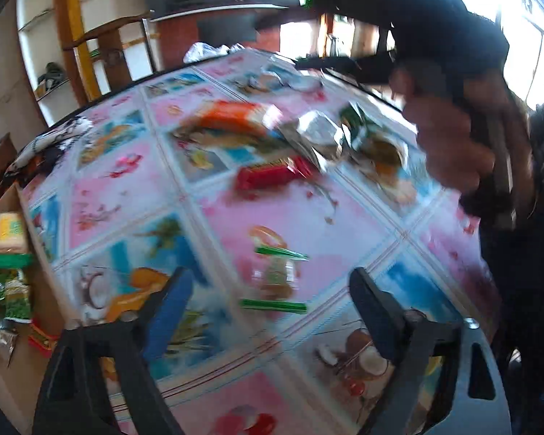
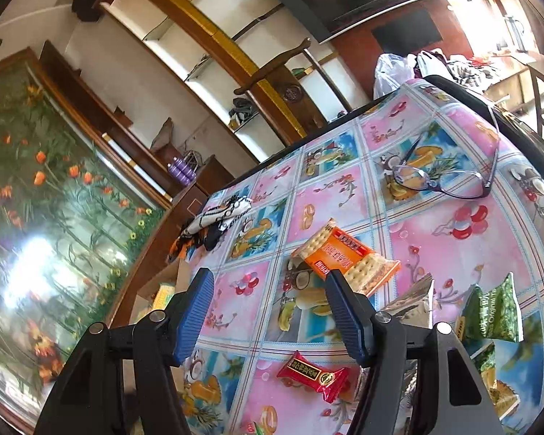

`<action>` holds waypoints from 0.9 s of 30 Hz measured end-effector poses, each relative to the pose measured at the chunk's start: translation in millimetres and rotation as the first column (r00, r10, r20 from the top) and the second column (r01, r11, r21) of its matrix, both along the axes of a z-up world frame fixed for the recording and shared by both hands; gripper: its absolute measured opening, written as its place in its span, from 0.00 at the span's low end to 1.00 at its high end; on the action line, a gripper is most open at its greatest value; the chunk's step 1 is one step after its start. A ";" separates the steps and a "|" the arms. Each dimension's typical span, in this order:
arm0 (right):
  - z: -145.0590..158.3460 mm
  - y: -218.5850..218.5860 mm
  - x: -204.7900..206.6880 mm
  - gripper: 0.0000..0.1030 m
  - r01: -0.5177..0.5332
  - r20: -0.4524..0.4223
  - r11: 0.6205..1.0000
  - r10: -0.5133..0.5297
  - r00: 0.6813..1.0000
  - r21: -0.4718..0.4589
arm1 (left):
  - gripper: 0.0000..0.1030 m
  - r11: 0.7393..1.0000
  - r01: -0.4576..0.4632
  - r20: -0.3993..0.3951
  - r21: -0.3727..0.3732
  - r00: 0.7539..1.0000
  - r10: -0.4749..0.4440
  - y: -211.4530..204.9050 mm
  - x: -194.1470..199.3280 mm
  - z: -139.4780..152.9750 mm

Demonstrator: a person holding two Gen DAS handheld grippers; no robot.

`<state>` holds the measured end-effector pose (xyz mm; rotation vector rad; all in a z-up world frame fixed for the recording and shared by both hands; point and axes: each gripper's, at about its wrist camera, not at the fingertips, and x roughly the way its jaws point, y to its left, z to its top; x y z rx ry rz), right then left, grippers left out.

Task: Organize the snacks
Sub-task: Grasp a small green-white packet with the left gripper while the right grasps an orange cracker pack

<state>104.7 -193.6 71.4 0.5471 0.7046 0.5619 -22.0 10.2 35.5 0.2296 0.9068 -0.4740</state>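
The left gripper point(image 1: 268, 311) hangs with fingers apart and empty over a blurred clear snack pack with green ends point(image 1: 277, 277), lying on the pink-and-blue fruit-print tablecloth point(image 1: 134, 188). The right gripper point(image 2: 270, 310) is likewise spread and empty; an orange cracker packet point(image 2: 348, 255) lies at its one o'clock, a red foil candy point(image 2: 313, 377) beneath it.
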 end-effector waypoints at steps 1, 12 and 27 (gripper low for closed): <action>0.0 -1.8 0.3 0.66 0.005 0.000 1.000 -0.005 1.000 0.001 | 0.68 1.000 -0.004 -0.009 0.016 1.000 0.005 -2.9 1.5 -4.1; 0.1 -1.3 7.5 0.66 0.034 0.015 0.997 -0.033 0.999 -0.071 | 0.33 0.994 -0.103 -0.019 0.034 0.994 0.104 -0.5 36.3 -24.7; -45.5 45.5 83.0 0.70 -0.035 -0.096 0.932 0.000 0.995 -0.361 | 0.33 0.966 -0.256 0.021 -0.019 0.966 0.257 30.4 63.5 -26.0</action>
